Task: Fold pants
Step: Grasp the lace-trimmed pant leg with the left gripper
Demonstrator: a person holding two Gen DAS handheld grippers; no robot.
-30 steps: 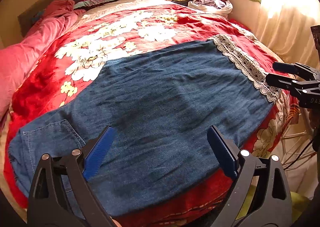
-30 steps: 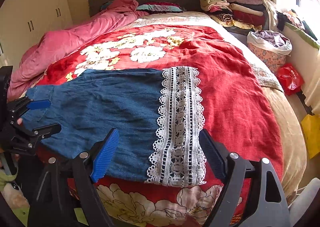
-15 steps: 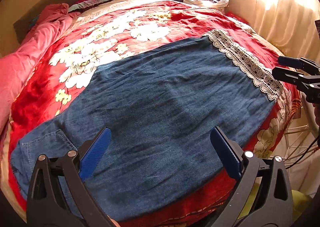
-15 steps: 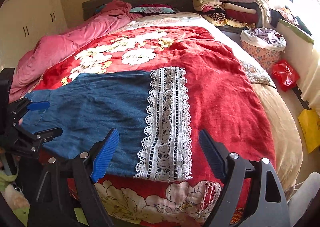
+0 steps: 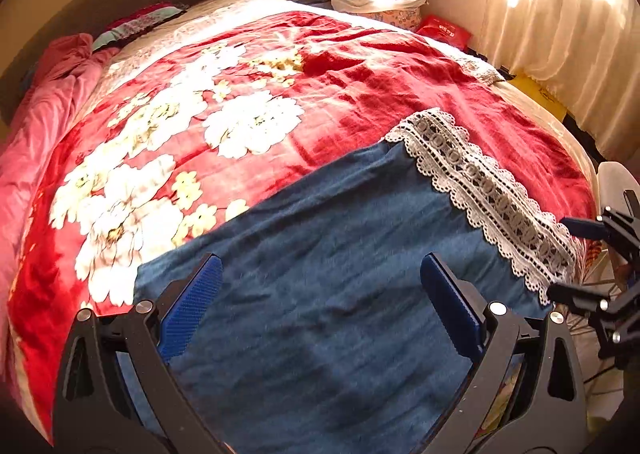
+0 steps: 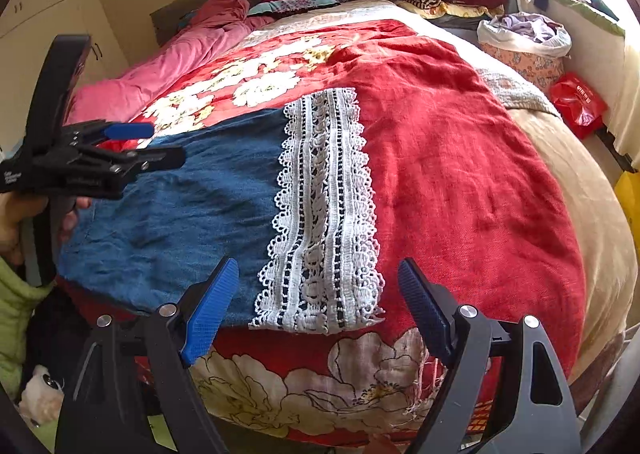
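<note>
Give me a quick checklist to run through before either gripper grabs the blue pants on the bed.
1. Pants lie flat on the red blanket: ok.
2. Lace hem in plain sight in front of the right gripper: ok.
3. Right gripper jaws wide open, nothing between the pads: ok.
4. Left gripper jaws open above the denim, holding nothing: ok.
5. Waist end of the pants visible: cannot tell, it lies out of both views.
6. Nothing lying on top of the pants: ok for the part that shows.
</note>
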